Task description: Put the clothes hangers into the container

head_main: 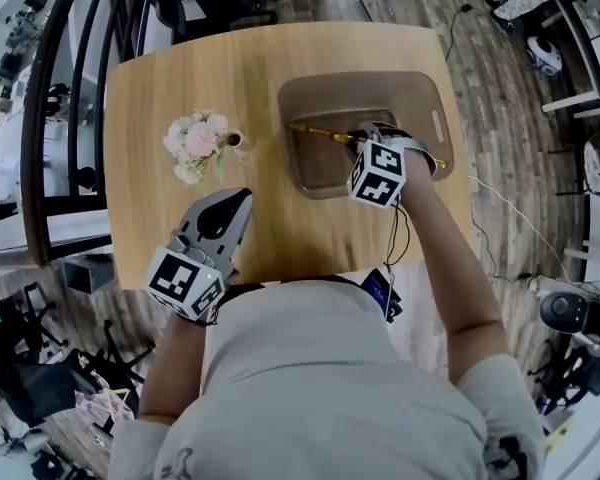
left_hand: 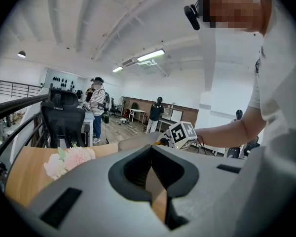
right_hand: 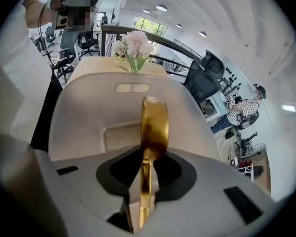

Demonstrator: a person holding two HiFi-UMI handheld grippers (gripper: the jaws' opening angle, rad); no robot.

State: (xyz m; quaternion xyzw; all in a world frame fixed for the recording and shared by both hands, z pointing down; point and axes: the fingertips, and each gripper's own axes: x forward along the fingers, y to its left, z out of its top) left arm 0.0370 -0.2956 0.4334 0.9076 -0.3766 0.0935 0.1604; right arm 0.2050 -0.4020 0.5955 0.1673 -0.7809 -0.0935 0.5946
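Head view shows my right gripper (head_main: pixel 366 138) clamped on the gold clothes hanger (head_main: pixel 315 131), pitched down over the brown container (head_main: pixel 420 93) at 1 o'clock on the table (head_main: pixel 150 118), presumably so the hanger lands inside its walls, while my left gripper (head_main: pixel 238 203), shut and empty, waits at 7 o'clock.

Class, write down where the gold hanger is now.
Head view: the hanger is over the container, right of the flowers on the table, clamped in the right tongs.
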